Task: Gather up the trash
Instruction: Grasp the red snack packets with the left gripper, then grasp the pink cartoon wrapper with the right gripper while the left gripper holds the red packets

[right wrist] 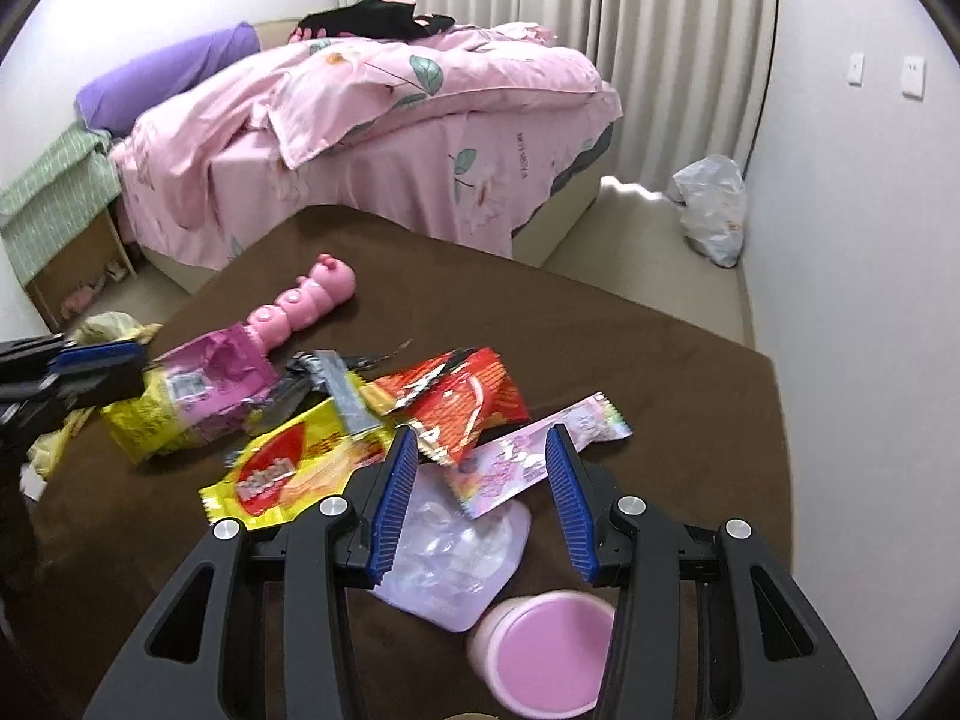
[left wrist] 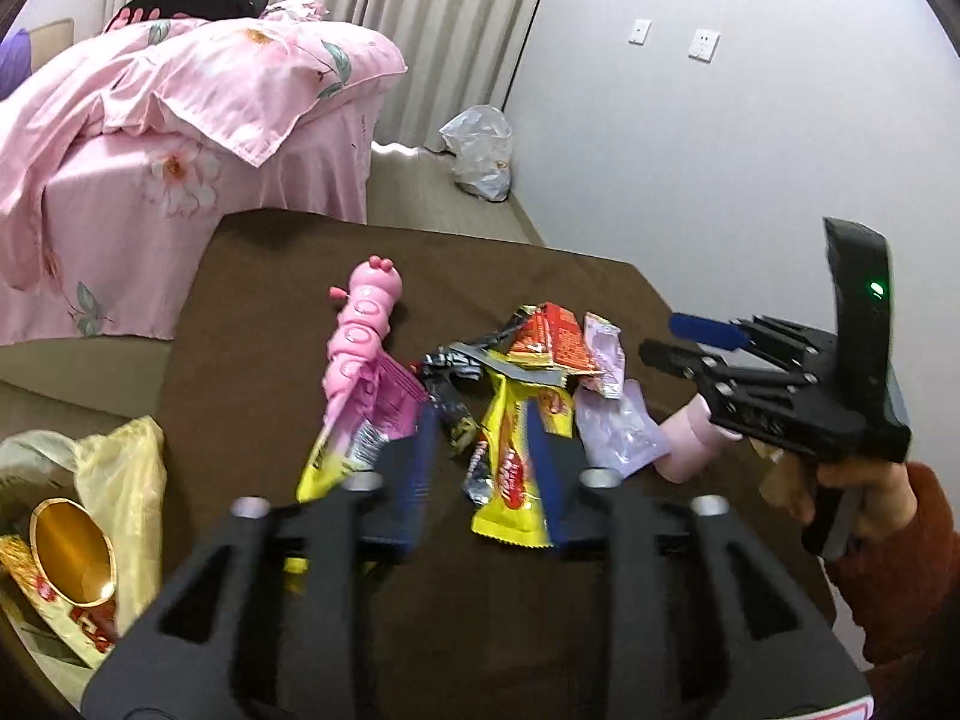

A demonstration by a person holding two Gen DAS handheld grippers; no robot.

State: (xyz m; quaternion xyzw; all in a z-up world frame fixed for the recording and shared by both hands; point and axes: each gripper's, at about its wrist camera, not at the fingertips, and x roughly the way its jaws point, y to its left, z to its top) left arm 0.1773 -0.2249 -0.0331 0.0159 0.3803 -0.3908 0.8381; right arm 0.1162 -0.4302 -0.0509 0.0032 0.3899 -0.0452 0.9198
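The wrappers lie in a loose heap in the middle of the brown table (right wrist: 660, 372), and the right gripper (right wrist: 480, 498) is the nearer one to its near right end: its jaws stand wide apart with nothing between them, hovering over the clear plastic tray (right wrist: 456, 552) and the pale pink wrapper (right wrist: 540, 450). That pink wrapper runs with its long axis slanting from near left to far right, roughly crosswise to the gap between the fingers, so a straight drop and close looks likely to catch it across its narrow width. A pink cup (right wrist: 546, 648) stands just beside the tray on the near side, close under the right finger, and could be knocked. The left gripper (left wrist: 486, 450), also wide and empty, hangs over the yellow wrapper (left wrist: 510, 480), whose length runs near to far between its fingers; a yellow bag (left wrist: 120, 480) sits to its left, off the table's left edge, probably the place for the trash
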